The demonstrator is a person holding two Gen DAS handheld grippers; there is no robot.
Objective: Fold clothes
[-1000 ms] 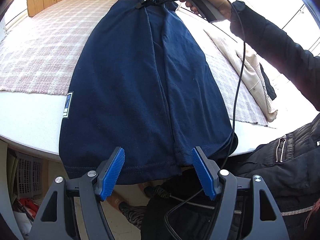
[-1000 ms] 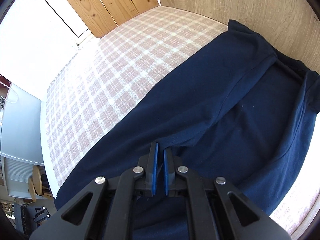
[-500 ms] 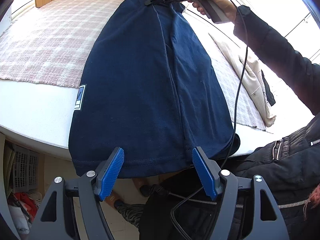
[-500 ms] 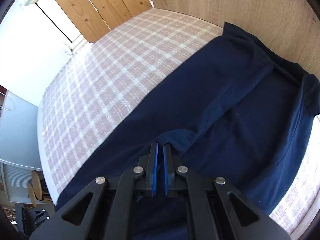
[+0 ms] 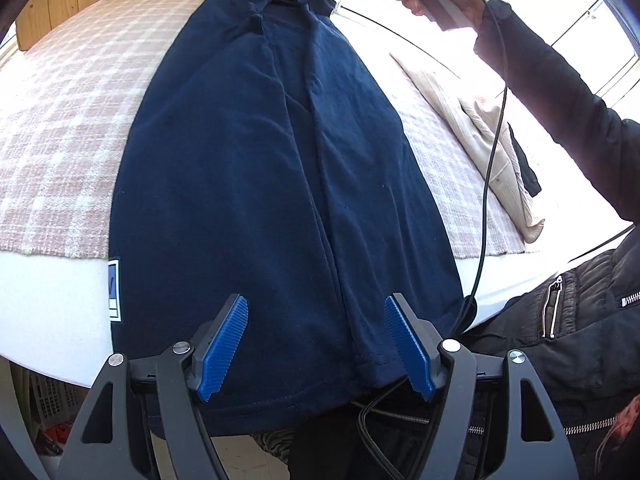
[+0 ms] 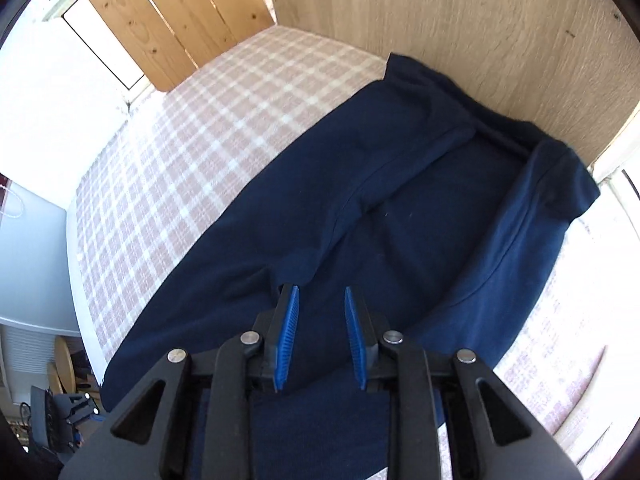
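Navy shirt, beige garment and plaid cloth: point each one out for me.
navy shirt (image 5: pixel 248 184), left wrist view, middle of the folded body.
beige garment (image 5: pixel 472 128), left wrist view, its ribbed panel.
plaid cloth (image 6: pixel 168 184), right wrist view, bare checked area.

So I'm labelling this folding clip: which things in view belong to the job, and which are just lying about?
Part of the job:
- navy shirt, laid lengthwise on the table, sides folded in
- left gripper, open over its hem
- right gripper, jaws opening above the collar end, nothing pinched

Just lying about:
- cream garment to one side
- checked cloth under the shirt
- wooden panel behind
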